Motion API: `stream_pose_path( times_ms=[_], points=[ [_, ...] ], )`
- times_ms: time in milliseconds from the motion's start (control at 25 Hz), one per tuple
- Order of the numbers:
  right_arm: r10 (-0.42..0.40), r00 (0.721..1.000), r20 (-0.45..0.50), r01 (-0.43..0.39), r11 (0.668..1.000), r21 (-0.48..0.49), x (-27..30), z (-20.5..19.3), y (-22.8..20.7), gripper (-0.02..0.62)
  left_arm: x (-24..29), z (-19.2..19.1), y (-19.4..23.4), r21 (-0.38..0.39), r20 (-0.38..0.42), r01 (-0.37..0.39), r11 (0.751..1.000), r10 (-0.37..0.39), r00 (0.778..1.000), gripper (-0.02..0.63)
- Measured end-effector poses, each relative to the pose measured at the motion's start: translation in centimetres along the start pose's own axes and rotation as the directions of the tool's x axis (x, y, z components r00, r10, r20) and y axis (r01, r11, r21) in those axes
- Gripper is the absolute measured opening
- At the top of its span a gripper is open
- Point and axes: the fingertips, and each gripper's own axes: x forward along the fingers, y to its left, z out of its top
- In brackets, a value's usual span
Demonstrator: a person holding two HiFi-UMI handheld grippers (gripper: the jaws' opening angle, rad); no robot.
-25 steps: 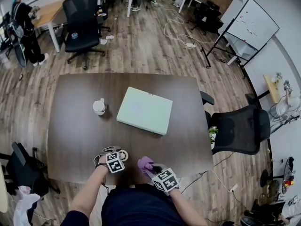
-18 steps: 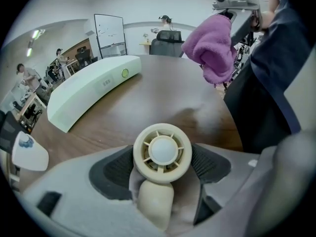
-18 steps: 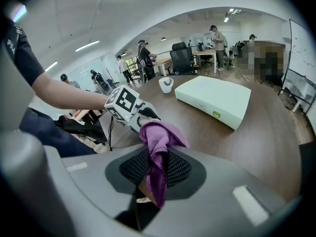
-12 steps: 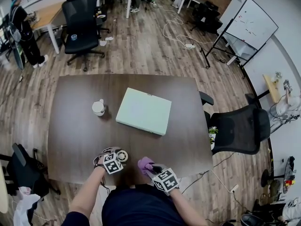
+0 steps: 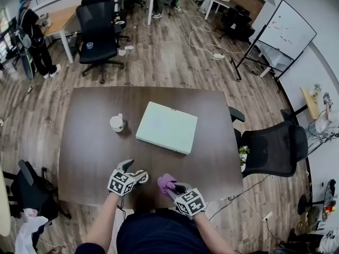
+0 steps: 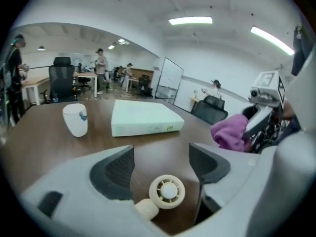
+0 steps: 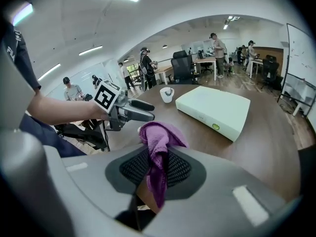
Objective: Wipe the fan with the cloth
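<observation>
A small cream fan (image 5: 141, 178) (image 6: 167, 192) lies on the dark table (image 5: 85, 142) near its front edge. My left gripper (image 5: 132, 170) (image 6: 160, 164) hangs just above it and is open. Its jaws have just been closing; the fan shows low between them, and the pads do not touch it. To the right, my right gripper (image 5: 172, 187) (image 7: 155, 169) is shut on a purple cloth (image 5: 165, 182) (image 7: 158, 135) that bunches up above its pads. The left gripper view also shows this cloth (image 6: 231, 132).
A white mug (image 5: 116, 123) (image 6: 75, 119) and a flat pale green box (image 5: 167, 127) (image 7: 215, 110) sit mid-table. A black office chair (image 5: 270, 150) stands at the right side, another (image 5: 98, 30) beyond the far edge. A person (image 5: 32, 36) stands far left.
My left gripper has lifted off the table and rolled, so its marker cube now faces up more squarely; the fan stays on the table. The right gripper and cloth have not moved.
</observation>
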Motion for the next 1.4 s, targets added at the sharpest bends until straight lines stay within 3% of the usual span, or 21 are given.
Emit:
stream_pose_path(
  times_ms=[200, 600, 840, 1160, 1400],
  points=[
    [-0.009, 1.000, 0.018, 0.009, 1.000, -0.002, 0.0, 0.7, -0.3, 0.085, -3.1, 2.0, 0.8, -0.103, 0.106, -0.069, 0.992, 0.079, 0.991, 0.350],
    [0.013, 0.997, 0.070, -0.015, 0.999, 0.031, -0.2, 1.6, 0.0, 0.086, -9.0, 2.9, 0.0, -0.236, 0.208, -0.145, 0.961, 0.196, 0.958, 0.321],
    [-0.013, 0.996, 0.092, 0.011, 1.000, 0.012, -0.6, 2.2, -0.5, 0.086, -12.7, 3.1, -0.4, -0.211, 0.237, -0.227, 0.951, 0.275, 0.932, 0.310],
    [-0.041, 0.992, 0.122, 0.037, 0.999, 0.032, -1.5, 2.7, -1.3, 0.085, -17.1, 2.2, -0.4, -0.190, 0.230, -0.291, 0.938, 0.331, 0.915, 0.327],
    [-0.046, 0.989, 0.142, 0.041, 0.998, 0.036, -1.7, 3.1, -1.4, 0.085, -18.3, 0.6, -0.2, -0.248, 0.222, -0.301, 0.921, 0.356, 0.908, 0.292]
  ],
)
